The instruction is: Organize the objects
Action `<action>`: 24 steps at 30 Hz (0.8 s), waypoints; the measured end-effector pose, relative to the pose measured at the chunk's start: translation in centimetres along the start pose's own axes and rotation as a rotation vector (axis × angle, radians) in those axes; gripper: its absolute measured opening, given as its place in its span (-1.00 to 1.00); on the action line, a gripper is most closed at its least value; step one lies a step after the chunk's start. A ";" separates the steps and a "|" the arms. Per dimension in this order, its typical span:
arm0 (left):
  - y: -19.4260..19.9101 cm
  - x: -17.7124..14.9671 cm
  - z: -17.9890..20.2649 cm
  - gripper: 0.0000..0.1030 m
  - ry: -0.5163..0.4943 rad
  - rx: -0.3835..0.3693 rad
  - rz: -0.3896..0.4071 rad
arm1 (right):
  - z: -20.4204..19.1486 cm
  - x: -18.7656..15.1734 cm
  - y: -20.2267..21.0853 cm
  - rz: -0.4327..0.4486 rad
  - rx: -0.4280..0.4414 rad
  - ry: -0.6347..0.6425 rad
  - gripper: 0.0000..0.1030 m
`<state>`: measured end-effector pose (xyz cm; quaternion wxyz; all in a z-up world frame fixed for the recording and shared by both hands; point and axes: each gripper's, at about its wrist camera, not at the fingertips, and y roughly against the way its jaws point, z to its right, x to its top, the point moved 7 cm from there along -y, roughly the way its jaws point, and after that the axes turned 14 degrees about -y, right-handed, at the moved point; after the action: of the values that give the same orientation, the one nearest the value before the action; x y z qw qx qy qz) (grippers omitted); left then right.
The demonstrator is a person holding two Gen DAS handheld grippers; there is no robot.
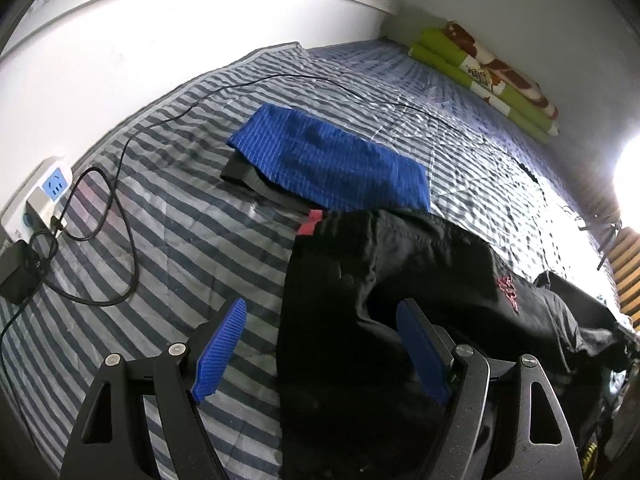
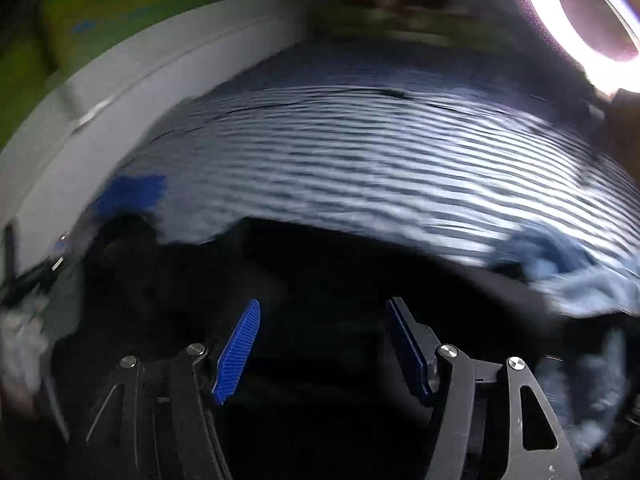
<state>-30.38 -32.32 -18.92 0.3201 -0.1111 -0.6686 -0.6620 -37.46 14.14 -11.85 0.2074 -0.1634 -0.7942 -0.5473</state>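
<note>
The left gripper [image 1: 320, 344] stands with its jaws wide apart over the striped bedcover [image 1: 168, 216], its two blue pads [image 1: 219, 354] clear of any cloth; the edge of the black garment [image 1: 380, 280] lies between them without being pinched. That garment spreads from the gripper toward 2 o'clock and bears a pink mark [image 1: 508, 286] on its right part. At 12 o'clock from the gripper, just beyond the garment, lies one folded blue cloth [image 1: 328, 156] with thin pale lines, resting on a dark folded piece [image 1: 248, 178] that shows at its left edge; a small red tab [image 1: 310, 222] peeks out where the blue cloth meets the black garment. At 10 o'clock, by the wall, sits one white power strip [image 1: 38, 196] with one black adapter [image 1: 18, 276] plugged beside it, and one black cable [image 1: 120, 200] loops across the cover and runs on toward 1 o'clock. Far off at 1 o'clock one folded green patterned quilt [image 1: 480, 68] lies against the wall.

The right gripper [image 2: 322, 348] also has its jaws apart, nothing pressed between them, above dark cloth [image 2: 320, 272] in a blurred view. A pale blue fabric [image 2: 580, 280] lies at 2 o'clock from it, and a ring light [image 2: 592, 20] glows at 1 o'clock.

No container shows in either view
</note>
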 end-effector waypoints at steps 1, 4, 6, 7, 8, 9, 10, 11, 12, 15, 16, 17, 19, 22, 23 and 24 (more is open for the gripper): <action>-0.2 0.1 0.1 0.57 0.003 -0.007 0.000 | -1.5 -0.3 -0.6 -0.010 0.018 0.045 0.24; -1.1 -0.1 0.7 0.60 -0.014 -0.015 -0.020 | -4.5 -2.5 -2.0 -0.051 0.021 0.195 0.42; -2.1 -0.3 0.9 0.61 -0.020 -0.023 -0.043 | -5.1 -3.5 -3.3 -0.067 -0.049 0.270 0.42; -2.5 -0.4 1.0 0.61 -0.015 -0.029 -0.052 | -5.3 -3.8 -3.9 -0.068 -0.083 0.302 0.42; -3.0 -0.6 0.8 0.61 -0.002 -0.031 -0.062 | -5.3 -4.1 -4.3 -0.080 -0.088 0.313 0.42; -3.3 -0.7 0.7 0.61 0.007 -0.028 -0.068 | -5.4 -4.3 -4.5 -0.094 -0.072 0.311 0.42; -3.6 -0.8 0.5 0.61 0.012 -0.021 -0.074 | -5.3 -4.3 -4.3 -0.094 -0.061 0.311 0.42; -3.9 -1.0 0.6 0.60 0.011 -0.014 -0.081 | -5.4 -4.3 -4.1 -0.082 -0.061 0.322 0.42; -4.2 -1.1 0.6 0.60 0.006 -0.006 -0.086 | -5.4 -4.2 -4.0 -0.060 -0.079 0.333 0.42; -5.2 -1.4 1.1 0.25 -0.015 0.002 -0.108 | -4.6 -3.3 -4.5 -0.023 -0.182 0.354 0.16; -5.4 -1.5 1.1 0.15 -0.013 0.011 -0.116 | -4.4 -3.1 -4.7 -0.030 -0.206 0.355 -0.25; -5.6 -1.5 1.1 0.01 -0.011 0.014 -0.115 | -4.2 -3.0 -4.9 -0.040 -0.215 0.347 -0.74; -5.6 -1.4 1.3 -0.23 -0.005 0.000 -0.111 | -3.5 -2.3 -5.1 -0.059 -0.212 0.306 -0.96; -4.9 -1.2 1.8 -0.42 -0.030 0.011 -0.086 | -3.9 -1.4 -3.0 0.004 -0.205 0.290 -0.97; -4.5 -1.1 2.0 -0.48 -0.041 0.018 -0.074 | -4.2 -1.1 -1.9 0.019 -0.194 0.288 -0.97; -4.2 -1.1 2.1 -0.50 -0.046 0.023 -0.065 | -4.4 -0.7 -0.6 0.036 -0.182 0.277 -0.97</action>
<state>-32.53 -30.46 -22.79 0.2841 -0.1009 -0.6865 -0.6617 -36.51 9.82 -11.32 0.3091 -0.1188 -0.7021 -0.6304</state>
